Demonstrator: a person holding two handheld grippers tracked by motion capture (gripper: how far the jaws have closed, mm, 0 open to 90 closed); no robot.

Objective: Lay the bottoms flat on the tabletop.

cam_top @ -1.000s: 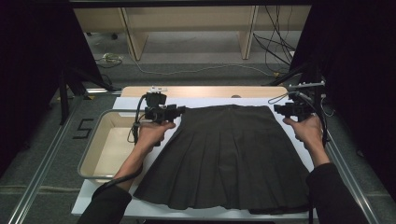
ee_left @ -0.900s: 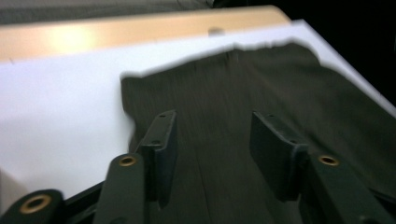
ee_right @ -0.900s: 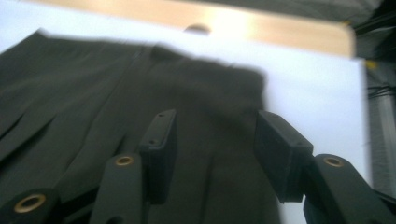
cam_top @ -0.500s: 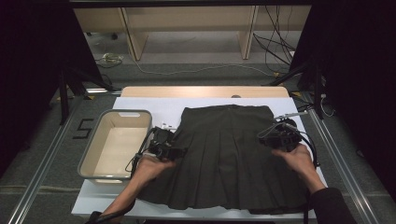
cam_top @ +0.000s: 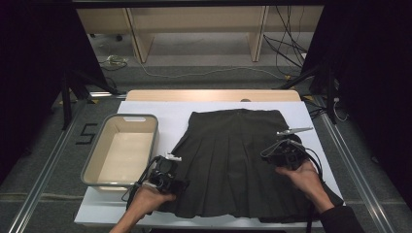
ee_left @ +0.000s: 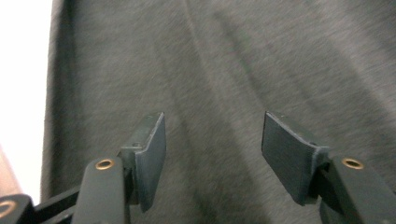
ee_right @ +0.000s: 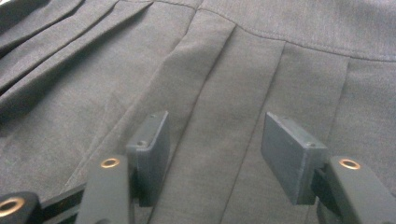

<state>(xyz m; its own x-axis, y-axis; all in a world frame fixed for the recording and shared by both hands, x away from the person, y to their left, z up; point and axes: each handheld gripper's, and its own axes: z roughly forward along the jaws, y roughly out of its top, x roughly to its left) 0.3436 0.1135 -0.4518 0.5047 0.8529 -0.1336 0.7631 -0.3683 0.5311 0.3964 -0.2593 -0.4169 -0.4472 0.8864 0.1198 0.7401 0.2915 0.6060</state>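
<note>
One beige bin (cam_top: 97, 160) sits just left of the dark skirt (cam_top: 233, 160).

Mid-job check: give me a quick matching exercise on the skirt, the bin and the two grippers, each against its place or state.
Things:
1. skirt
2. bin
3. left gripper
4. right gripper

Places or states:
A. over the skirt's right half, jaws apart
B. spread flat on the white table cover
C. empty, left of the skirt
D. at the skirt's left edge near the hem, jaws apart

Pairs: 1-B, 2-C, 3-D, 4-A
</note>
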